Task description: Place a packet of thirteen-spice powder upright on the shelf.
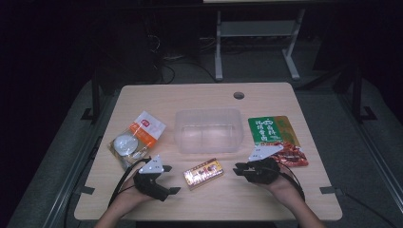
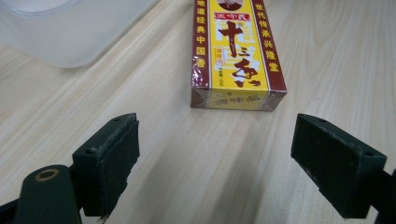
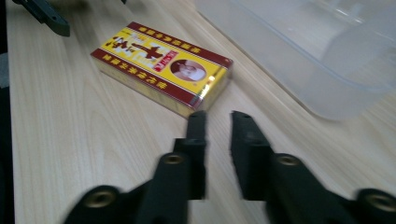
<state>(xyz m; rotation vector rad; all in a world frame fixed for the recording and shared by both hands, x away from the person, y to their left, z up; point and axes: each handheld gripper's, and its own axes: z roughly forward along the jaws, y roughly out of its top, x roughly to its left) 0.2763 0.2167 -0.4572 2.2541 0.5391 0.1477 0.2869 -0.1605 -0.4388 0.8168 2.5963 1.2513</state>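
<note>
A clear plastic tub [image 1: 207,130] stands in the middle of the bench [image 1: 209,199], open at the top, and I can see nothing lying in it. Left of it lies a see-through pouch [image 1: 135,138] with an orange-and-white label and a round pale thing inside. Right of the tub lies a green and red snack packet [image 1: 276,137], its lower edge close under the right gripper.

The yellow and dark-red box [image 1: 203,173] lies flat just in front of the tub, between the two grippers and touching neither. The left gripper [image 1: 167,176] sits at its left end with its fingers [image 2: 109,163] spread wide, wider than the box's short end, and nothing between them. The right gripper [image 1: 238,168] sits at the box's right end; its fingers [image 3: 198,140] are drawn nearly together with a narrow gap, holding nothing, their tips just short of the box's corner.

Bare wood runs along the near edge and behind the tub to the far edge, where a round cable hole [image 1: 238,95] sits.

The box carries large Chinese characters, "十三香" down its yellow face, with columns of smaller characters on the red borders and a small round portrait. The green packet bears white Chinese writing too small to read.
</note>
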